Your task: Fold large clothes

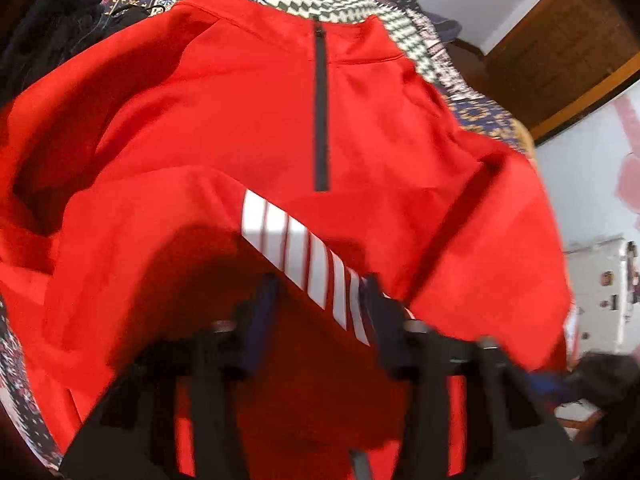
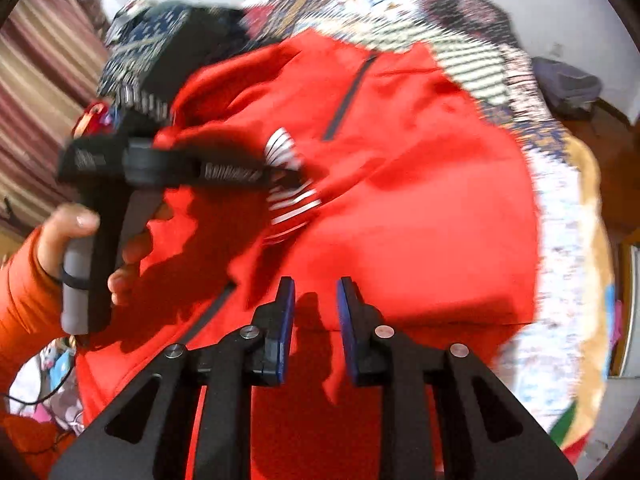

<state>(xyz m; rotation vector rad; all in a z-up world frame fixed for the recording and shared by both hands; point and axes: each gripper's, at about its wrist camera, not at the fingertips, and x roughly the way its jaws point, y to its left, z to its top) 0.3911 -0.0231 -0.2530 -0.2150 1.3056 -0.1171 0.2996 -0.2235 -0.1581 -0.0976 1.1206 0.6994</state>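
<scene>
A red pullover [image 1: 240, 128] with a dark half zip [image 1: 321, 112] lies spread on a patterned bedspread [image 1: 408, 36]; it also fills the right wrist view [image 2: 420, 200]. Its sleeve with white stripes [image 1: 304, 256] is folded across the chest. My left gripper [image 1: 320, 304] hovers over the striped sleeve with its jaws apart; in the right wrist view [image 2: 288, 178] it sits at the stripes [image 2: 288, 200], blurred. My right gripper [image 2: 316, 320] is open and empty over the lower part of the pullover.
Dark clothes [image 1: 60, 12] are piled at the bed's far left. A wooden door [image 1: 560, 48] and a white wall stand to the right. A striped curtain [image 2: 36, 80] hangs at the left in the right wrist view. The bed edge [image 2: 572, 280] runs down the right.
</scene>
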